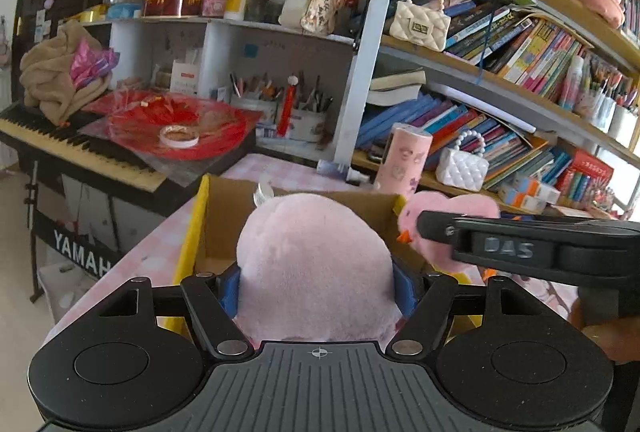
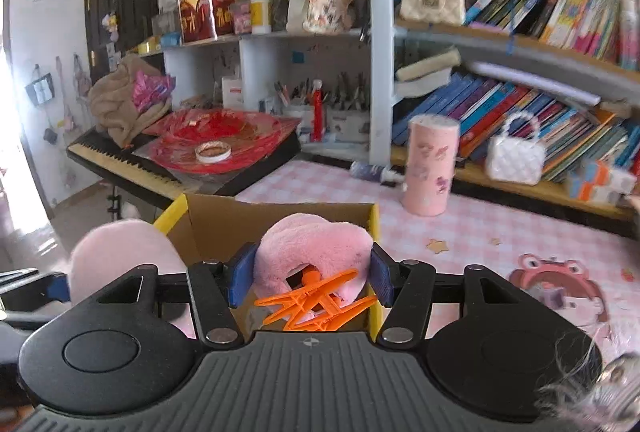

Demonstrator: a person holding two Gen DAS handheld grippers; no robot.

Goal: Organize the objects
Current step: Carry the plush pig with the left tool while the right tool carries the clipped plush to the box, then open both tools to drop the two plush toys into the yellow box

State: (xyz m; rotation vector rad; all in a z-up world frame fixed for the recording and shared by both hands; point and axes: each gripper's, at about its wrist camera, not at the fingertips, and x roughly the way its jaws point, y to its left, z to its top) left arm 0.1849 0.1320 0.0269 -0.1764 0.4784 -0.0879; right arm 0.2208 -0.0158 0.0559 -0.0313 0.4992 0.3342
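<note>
My left gripper (image 1: pixel 318 288) is shut on a large pale pink plush (image 1: pixel 312 260) and holds it over an open cardboard box with yellow edges (image 1: pixel 192 232). My right gripper (image 2: pixel 308 276) is shut on a smaller pink heart-shaped plush (image 2: pixel 316 244) with an orange plastic clip (image 2: pixel 320 302) hanging from it, above the same box (image 2: pixel 280 216). The right gripper also shows in the left wrist view (image 1: pixel 436 228), still holding the heart plush (image 1: pixel 452 207). The pale plush shows at the left of the right wrist view (image 2: pixel 120 256).
The box stands on a table with a pink checked cloth (image 2: pixel 480 224). A pink cylinder (image 2: pixel 430 167), a white pearl-handled bag (image 2: pixel 516 155) and bookshelves (image 2: pixel 520 103) stand behind. A keyboard piano (image 1: pixel 80 147) with red wrapping (image 1: pixel 180 123) is at the left.
</note>
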